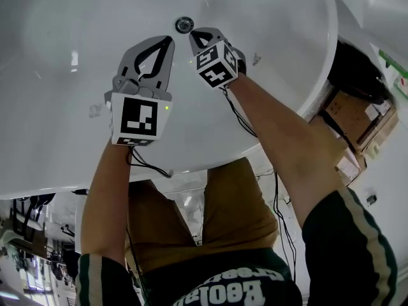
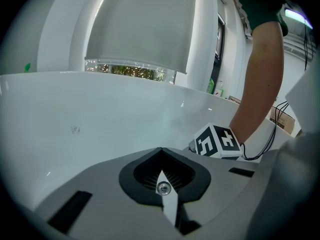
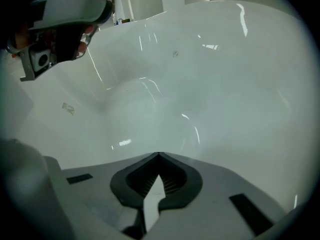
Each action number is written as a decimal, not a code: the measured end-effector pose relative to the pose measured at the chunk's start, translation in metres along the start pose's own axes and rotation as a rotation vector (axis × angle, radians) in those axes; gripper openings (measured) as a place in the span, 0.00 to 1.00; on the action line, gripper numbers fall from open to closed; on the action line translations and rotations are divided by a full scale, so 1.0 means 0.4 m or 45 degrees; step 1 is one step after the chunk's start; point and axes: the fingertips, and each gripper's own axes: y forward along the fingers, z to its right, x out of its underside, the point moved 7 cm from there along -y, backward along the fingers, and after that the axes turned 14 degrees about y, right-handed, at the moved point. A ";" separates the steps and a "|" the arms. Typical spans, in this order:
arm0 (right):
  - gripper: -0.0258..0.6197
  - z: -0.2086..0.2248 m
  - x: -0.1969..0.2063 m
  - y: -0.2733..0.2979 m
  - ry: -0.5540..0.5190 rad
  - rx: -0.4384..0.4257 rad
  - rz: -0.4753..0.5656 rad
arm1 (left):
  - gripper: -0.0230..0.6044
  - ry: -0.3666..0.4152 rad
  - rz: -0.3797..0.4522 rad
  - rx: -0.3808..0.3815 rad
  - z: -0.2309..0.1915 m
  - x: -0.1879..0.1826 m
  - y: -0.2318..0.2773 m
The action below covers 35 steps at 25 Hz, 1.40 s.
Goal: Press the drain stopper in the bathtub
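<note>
The round chrome drain stopper [image 1: 184,24] sits in the floor of the white bathtub [image 1: 76,56]. My right gripper [image 1: 199,38] hangs just right of and below the stopper, jaws shut and empty, tips a short way from it. My left gripper [image 1: 159,43] is to the left of it, shut with nothing held. In the left gripper view my left gripper [image 2: 161,150] points at the tub's far wall [image 2: 100,114], with the right gripper's marker cube [image 2: 218,142] beside it. In the right gripper view my right gripper [image 3: 159,155] faces the curved tub floor; the stopper is not in sight there.
The tub's rim [image 1: 191,161] runs across in front of the person's legs. Cardboard boxes [image 1: 354,123] and a dark object [image 1: 357,69] stand outside the tub at the right. Black cables [image 1: 239,116] trail from both grippers.
</note>
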 end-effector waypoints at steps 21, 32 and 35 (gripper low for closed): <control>0.05 -0.014 -0.061 -0.422 0.102 -0.025 0.247 | 0.05 0.053 0.013 -0.007 0.088 -0.245 -0.169; 0.05 -0.092 -0.101 -0.696 0.023 -0.052 0.333 | 0.05 0.080 0.035 -0.031 0.110 -0.414 -0.313; 0.05 -0.099 -0.129 -0.767 0.026 -0.032 0.375 | 0.05 0.098 0.048 -0.040 0.106 -0.465 -0.347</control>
